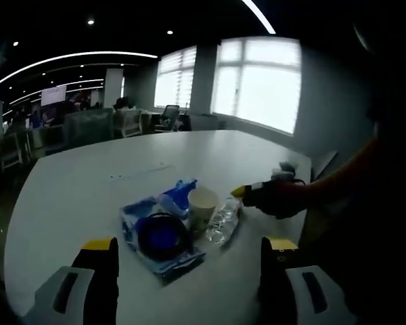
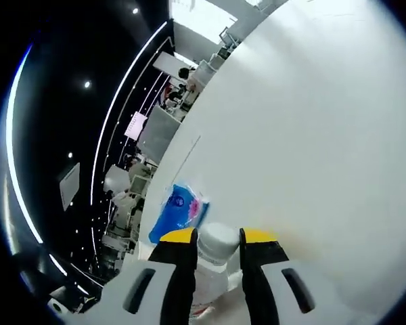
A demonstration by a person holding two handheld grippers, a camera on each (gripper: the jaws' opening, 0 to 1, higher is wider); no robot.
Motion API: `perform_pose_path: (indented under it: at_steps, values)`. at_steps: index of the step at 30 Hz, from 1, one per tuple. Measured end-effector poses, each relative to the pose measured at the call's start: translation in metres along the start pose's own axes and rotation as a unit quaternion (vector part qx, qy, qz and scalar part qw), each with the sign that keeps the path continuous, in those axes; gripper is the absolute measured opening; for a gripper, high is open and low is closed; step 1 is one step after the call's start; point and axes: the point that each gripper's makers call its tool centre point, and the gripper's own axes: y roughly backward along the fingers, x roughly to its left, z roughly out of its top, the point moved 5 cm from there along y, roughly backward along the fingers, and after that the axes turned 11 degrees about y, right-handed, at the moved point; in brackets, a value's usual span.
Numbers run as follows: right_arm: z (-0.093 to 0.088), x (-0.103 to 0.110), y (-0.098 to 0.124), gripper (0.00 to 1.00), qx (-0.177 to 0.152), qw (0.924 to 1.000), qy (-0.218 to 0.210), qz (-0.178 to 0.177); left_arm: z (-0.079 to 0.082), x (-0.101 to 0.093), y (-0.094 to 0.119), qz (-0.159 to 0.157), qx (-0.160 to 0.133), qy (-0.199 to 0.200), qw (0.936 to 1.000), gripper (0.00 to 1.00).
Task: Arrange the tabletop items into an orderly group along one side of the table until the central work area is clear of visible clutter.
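Observation:
On the white table point(image 1: 108, 183) lies a blue packet point(image 1: 159, 237) with a dark blue round thing on top. A pale paper cup point(image 1: 203, 202) stands just right of it, and a clear plastic bottle point(image 1: 223, 222) lies beside the cup. My left gripper point(image 1: 189, 246) hangs open and wide just in front of this group, with nothing between its jaws. My right gripper point(image 1: 247, 195) comes in from the right at the bottle's cap end. In the right gripper view, the right gripper point(image 2: 218, 238) is shut on the bottle's white cap point(image 2: 218, 245), with the blue packet point(image 2: 179, 211) beyond it.
A small dark object point(image 1: 284, 170) lies near the table's right edge, behind the right gripper. A person's dark sleeve point(image 1: 345, 179) reaches in from the right. Office chairs and desks point(image 1: 95, 125) stand beyond the far edge, under bright windows point(image 1: 257, 81). Bare tabletop point(image 2: 311, 135) stretches far and left.

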Motion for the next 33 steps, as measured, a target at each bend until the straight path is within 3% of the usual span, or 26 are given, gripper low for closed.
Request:
perform_pose_path:
  at_steps: [4, 5, 7, 10, 15, 21, 25, 29, 32, 33]
  values:
    - [0.002, -0.002, -0.014, 0.19, -0.002, 0.9989, -0.045, -0.016, -0.005, -0.004, 0.002, 0.003, -0.001, -0.001, 1.0, 0.85]
    - [0.002, -0.008, -0.018, 0.19, -0.012, 0.9943, -0.1, -0.036, -0.008, -0.006, 0.003, 0.004, 0.001, 0.002, 1.0, 0.85]
    - [0.002, -0.012, -0.022, 0.19, -0.032, 0.9883, -0.142, -0.044, -0.01, -0.007, 0.005, 0.005, 0.005, 0.001, 1.0, 0.85]
    - [0.001, -0.013, -0.027, 0.19, -0.051, 0.9849, -0.161, -0.039, -0.011, -0.007, 0.007, 0.005, 0.006, -0.001, 1.0, 0.84]
    - [0.003, -0.009, -0.025, 0.18, -0.046, 0.9854, -0.159, -0.039, -0.01, -0.008, 0.005, -0.002, 0.01, -0.009, 0.9999, 0.85]
    - [0.011, 0.001, -0.011, 0.18, -0.054, 0.9917, -0.113, -0.03, -0.005, -0.018, -0.001, -0.025, 0.012, -0.034, 0.999, 0.85]
    - [0.022, 0.018, 0.002, 0.18, -0.065, 0.9965, -0.052, -0.012, -0.003, -0.02, -0.005, -0.033, 0.011, -0.038, 0.9987, 0.85]
    - [0.023, 0.028, 0.008, 0.18, -0.066, 0.9978, -0.007, -0.001, 0.001, -0.021, -0.008, -0.037, 0.006, -0.041, 0.9985, 0.85]
    - [0.031, 0.046, 0.015, 0.18, -0.067, 0.9962, 0.054, 0.01, 0.004, -0.016, -0.008, -0.033, 0.003, -0.044, 0.9985, 0.85]
    - [0.031, 0.064, 0.018, 0.18, -0.067, 0.9939, 0.085, 0.02, 0.005, -0.016, -0.009, -0.032, 0.001, -0.043, 0.9985, 0.85]
